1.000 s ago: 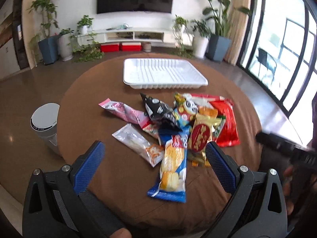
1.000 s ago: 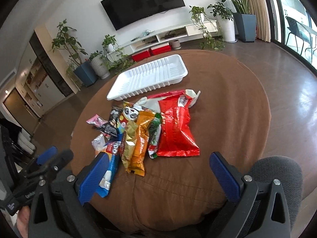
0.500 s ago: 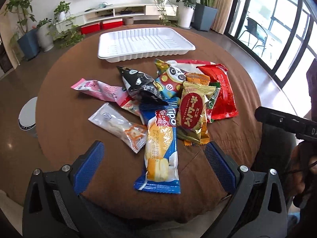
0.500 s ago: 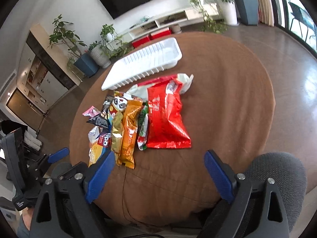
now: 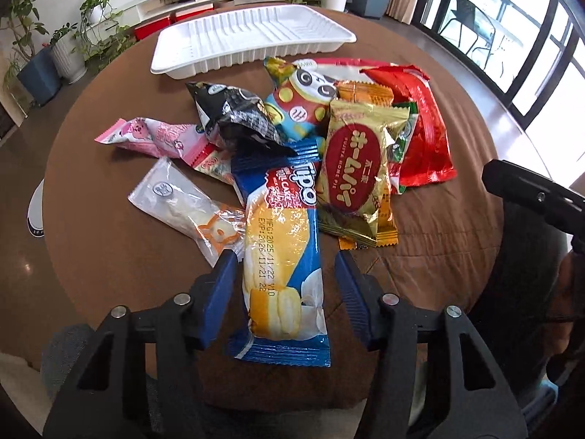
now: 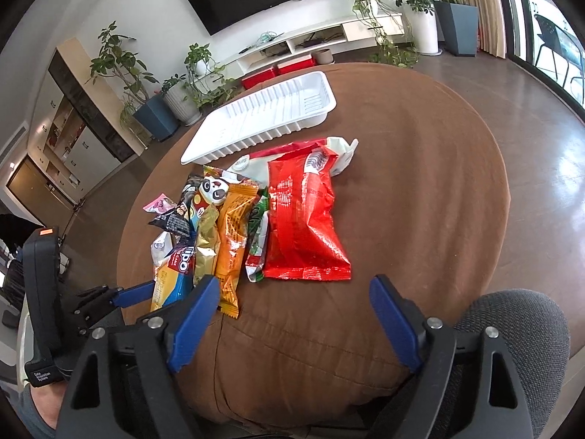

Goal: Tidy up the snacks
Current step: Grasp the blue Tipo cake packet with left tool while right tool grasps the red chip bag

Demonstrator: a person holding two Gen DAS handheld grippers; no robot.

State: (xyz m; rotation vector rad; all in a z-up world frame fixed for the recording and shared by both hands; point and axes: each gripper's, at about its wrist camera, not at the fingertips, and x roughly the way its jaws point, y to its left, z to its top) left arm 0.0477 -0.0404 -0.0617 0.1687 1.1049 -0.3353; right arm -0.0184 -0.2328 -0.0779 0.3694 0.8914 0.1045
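the left gripper point(image 5: 283, 281) straddles the blue cake packet point(image 5: 281, 256) at lower centre, jaws part-open, gripping nothing; the right gripper point(image 6: 292, 314) gapes empty. closing could snag the clear wrapper point(image 5: 190, 208) overlapping its edge.

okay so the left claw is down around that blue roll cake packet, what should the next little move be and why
Probably close the left claw on the blue roll cake packet. Its blue fingers sit open on either side of the packet's lower half, not visibly touching it, so nothing is gripped yet. The white tray behind the pile holds no snacks, and the right claw is open over bare tablecloth.
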